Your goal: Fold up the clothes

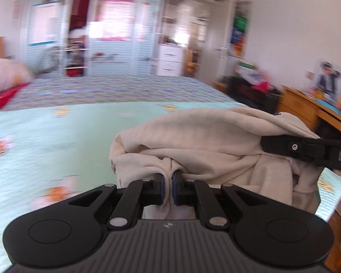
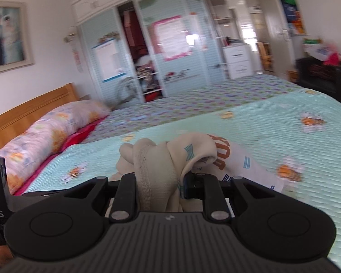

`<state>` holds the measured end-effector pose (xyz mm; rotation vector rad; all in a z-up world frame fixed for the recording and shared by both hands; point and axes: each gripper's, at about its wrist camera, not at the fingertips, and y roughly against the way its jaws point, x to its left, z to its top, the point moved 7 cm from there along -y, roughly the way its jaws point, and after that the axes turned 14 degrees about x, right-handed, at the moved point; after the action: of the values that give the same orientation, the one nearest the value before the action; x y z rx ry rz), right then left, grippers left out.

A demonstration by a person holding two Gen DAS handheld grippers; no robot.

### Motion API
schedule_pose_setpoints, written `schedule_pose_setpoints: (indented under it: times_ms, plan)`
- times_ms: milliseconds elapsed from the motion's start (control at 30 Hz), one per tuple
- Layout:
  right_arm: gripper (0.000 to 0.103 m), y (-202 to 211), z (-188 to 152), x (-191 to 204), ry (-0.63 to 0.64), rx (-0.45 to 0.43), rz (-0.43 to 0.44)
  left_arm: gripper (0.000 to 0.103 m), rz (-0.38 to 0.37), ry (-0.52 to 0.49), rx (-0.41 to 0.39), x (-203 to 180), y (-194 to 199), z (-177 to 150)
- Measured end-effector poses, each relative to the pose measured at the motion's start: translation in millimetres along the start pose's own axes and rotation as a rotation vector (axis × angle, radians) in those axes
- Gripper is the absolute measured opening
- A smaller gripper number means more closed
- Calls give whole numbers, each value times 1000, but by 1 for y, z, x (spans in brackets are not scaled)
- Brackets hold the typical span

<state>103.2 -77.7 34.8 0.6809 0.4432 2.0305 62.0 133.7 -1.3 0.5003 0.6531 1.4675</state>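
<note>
Your cream sweatshirt (image 1: 193,136) fills the lower centre and right of the left wrist view, bunched and lifted above the bed (image 1: 45,141). Your left gripper (image 1: 168,190) is clamped on a pinched fold of it, blue pads pressed close with cloth between them. At the right edge of that view, your right gripper (image 1: 307,152) reaches in, its black finger lying against the fabric.

In the right wrist view the sweatshirt (image 2: 170,157) sits low and centre, a ribbed hem running down the middle and orange lettering showing to the right. Your right gripper (image 2: 161,186) is closed on a thick wad of it; only the right pad is visible, the left one hidden by cloth.

Around it spreads the mint quilt with orange flowers. A floral pillow (image 2: 45,136) lies at the left by a wooden headboard (image 2: 22,113). A wardrobe (image 2: 147,41) stands at upper centre, blurred. A framed photo (image 2: 6,36) hangs at upper left.
</note>
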Motion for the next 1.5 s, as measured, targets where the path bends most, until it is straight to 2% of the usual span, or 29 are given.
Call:
schedule_pose_setpoints:
  times_ms: [67,133,167,200,300,367,400,433,500,667,800,900,1033,1167,1200,1233,1300,1400,1500]
  plan:
    - [22,-15,-1,37,38,26,38,10,61,21,31,25,6,-9]
    - [29,-42,-9,65,66,79,48,29,134,87,82,56,0,-33]
    - [33,-57,-16,76,81,113,40,46,173,124,106,72,-3,-46]
    - [42,-73,-28,83,98,167,18,54,202,163,135,87,-6,-60]
    - [44,-108,-72,98,128,338,-37,54,223,291,222,119,-8,-109]
    - [46,-105,-97,101,110,353,-28,54,190,347,235,125,-4,-129]
    - [50,-99,-105,97,85,346,-18,54,168,365,232,125,-2,-136]
    - [54,-92,-113,92,58,339,-8,54,156,375,226,123,0,-139]
    - [55,-84,-126,80,0,342,2,54,142,387,213,117,-1,-142]
    - [55,-84,-142,55,-49,380,-26,54,71,338,205,87,-23,-133]
    - [58,-91,-151,47,-89,418,9,54,39,266,252,64,-49,-133]
    - [59,-109,-158,39,-128,447,0,55,33,238,303,57,-69,-141]
    - [59,-135,-160,33,-246,493,71,55,41,227,341,55,-85,-151]
    - [58,-168,-164,47,-239,538,101,55,48,236,354,56,-86,-156]
    - [54,-177,-163,50,-231,550,97,55,51,236,355,56,-83,-157]
    - [36,-186,-163,54,-222,565,99,55,51,237,354,57,-82,-158]
    - [18,-198,-156,61,-193,573,107,55,52,236,348,57,-76,-156]
    - [9,-198,-124,62,-196,500,110,55,59,231,324,60,-66,-153]
    - [6,-172,-75,45,-233,332,100,55,58,238,289,62,-56,-147]
